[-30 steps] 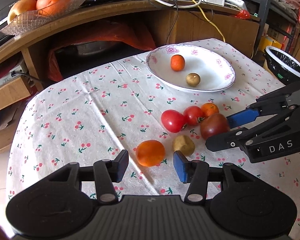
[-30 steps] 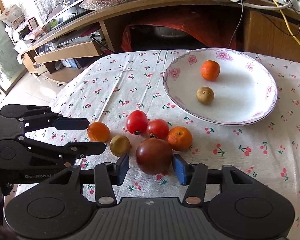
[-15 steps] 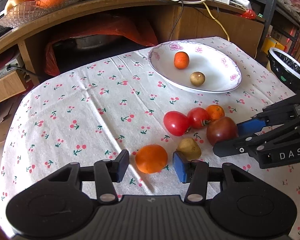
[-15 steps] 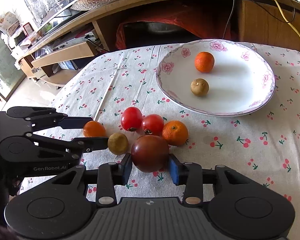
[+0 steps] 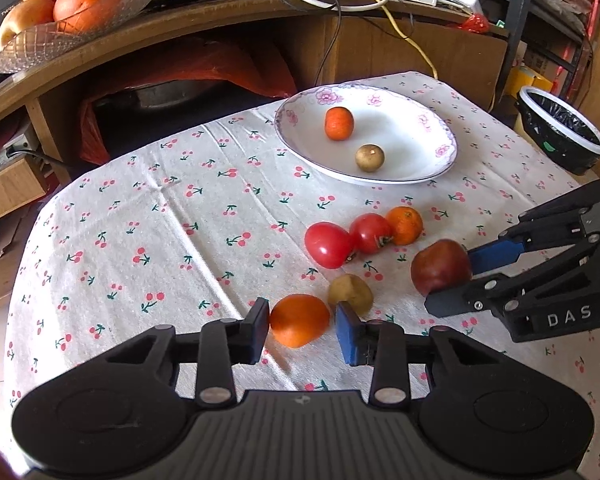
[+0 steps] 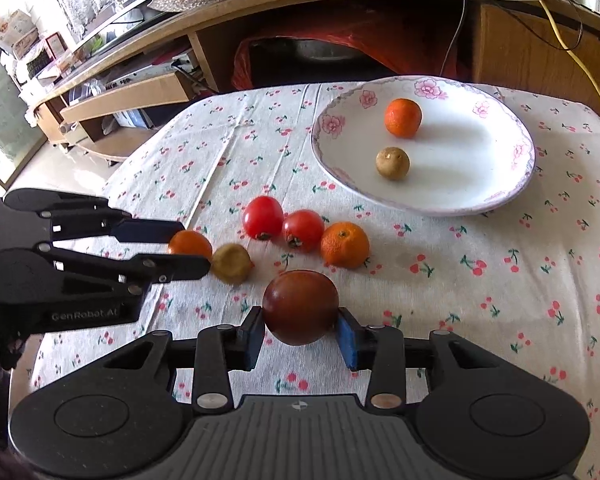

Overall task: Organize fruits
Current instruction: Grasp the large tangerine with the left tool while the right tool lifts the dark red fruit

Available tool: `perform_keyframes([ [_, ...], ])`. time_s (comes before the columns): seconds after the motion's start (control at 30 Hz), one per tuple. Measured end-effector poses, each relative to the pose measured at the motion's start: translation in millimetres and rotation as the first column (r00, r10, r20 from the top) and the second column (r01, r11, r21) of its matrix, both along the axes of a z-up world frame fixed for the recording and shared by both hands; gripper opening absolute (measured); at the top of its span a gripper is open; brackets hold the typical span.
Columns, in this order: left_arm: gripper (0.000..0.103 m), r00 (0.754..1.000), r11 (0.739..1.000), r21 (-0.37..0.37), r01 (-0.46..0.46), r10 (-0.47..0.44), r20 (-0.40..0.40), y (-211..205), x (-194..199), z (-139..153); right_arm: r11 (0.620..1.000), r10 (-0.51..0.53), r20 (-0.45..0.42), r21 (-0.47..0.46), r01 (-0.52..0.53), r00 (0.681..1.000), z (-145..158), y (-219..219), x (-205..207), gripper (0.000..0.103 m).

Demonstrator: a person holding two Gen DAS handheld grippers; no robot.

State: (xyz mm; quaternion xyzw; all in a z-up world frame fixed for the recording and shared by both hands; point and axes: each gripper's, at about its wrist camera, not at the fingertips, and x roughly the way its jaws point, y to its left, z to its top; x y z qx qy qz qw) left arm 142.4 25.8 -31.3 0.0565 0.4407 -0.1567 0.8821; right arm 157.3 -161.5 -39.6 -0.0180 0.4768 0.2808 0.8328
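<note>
Gripping a dark red fruit [image 6: 300, 307] between both blue pads, the right gripper [image 6: 300, 338] had its fingers closed against the fruit's two sides, as seen from the right wrist camera; the left wrist view showed the same fruit [image 5: 440, 266] pinched at the tips of that gripper [image 5: 456, 280]. Whether the fruit was clear of the cloth could not be told. The left gripper [image 5: 302, 330] stood partly open around a small orange fruit [image 5: 299, 320], one pad touching or nearly touching its left side and the other pad a little apart from its right (contact on that side could not be confirmed). A brownish-yellow fruit [image 5: 350, 293] lay just beside the orange one, near the left gripper's right finger. Two red tomatoes [image 5: 327, 244] [image 5: 370, 233] and a mandarin [image 5: 405, 225] sat touching in a row on the cherry-print tablecloth [image 5: 140, 240], between the grippers and a white floral-rimmed plate [image 5: 432, 160]. On the plate rested a second mandarin [image 5: 339, 123] and a second brownish-yellow fruit [image 5: 369, 157], apart from each other. A glass dish of oranges [image 5: 60, 20] sat on the wooden shelf behind the table.
</note>
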Motion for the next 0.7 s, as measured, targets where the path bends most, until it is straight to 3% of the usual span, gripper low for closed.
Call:
perform_keyframes([
  [0.27,0.044,1.000,1.000,0.019,0.012,-0.012,-0.009,-2,-6,1,0.999,-0.025,-0.003,-0.027,0.024,1.000,-1,-2,-15,0.034],
  [0.7,0.044,1.000,0.998,0.059,0.000,0.001,-0.012,-7,7,-11,0.999,-0.007,0.003,-0.033,0.007,1.000,-2,3,-5,0.036],
])
